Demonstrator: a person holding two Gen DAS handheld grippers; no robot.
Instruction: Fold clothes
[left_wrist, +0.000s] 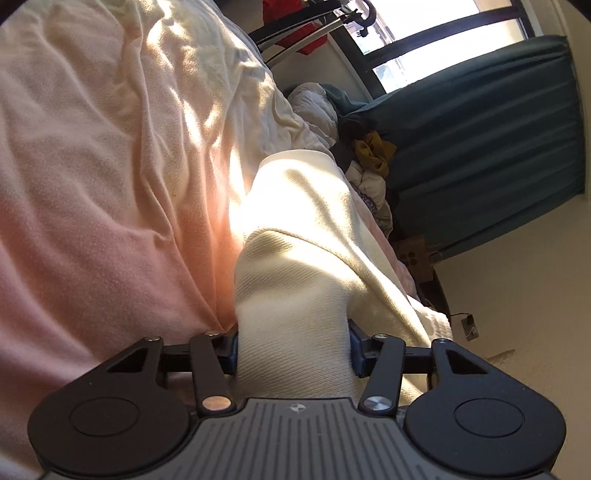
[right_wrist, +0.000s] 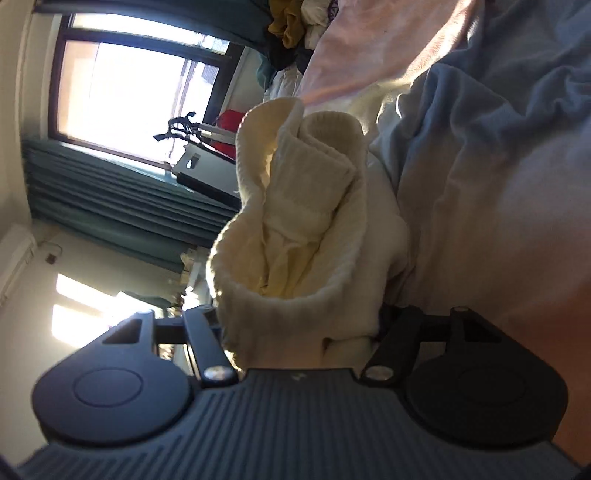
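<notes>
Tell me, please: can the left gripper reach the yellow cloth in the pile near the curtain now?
Probably not. The left gripper is shut on the cream knitted garment, which fills its jaws, and the yellow cloth lies far beyond it in the pile.

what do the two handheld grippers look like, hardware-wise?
Both match: grey ribbed body with a small round black-and-white mark, black rounded side plates with circular insets, black link arms on silver pivots. Left gripper shows blue finger pads; right gripper pads are hidden. No cables visible.

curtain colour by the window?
Dark teal curtain, plain with vertical folds. Clearest in the left wrist view.
</notes>
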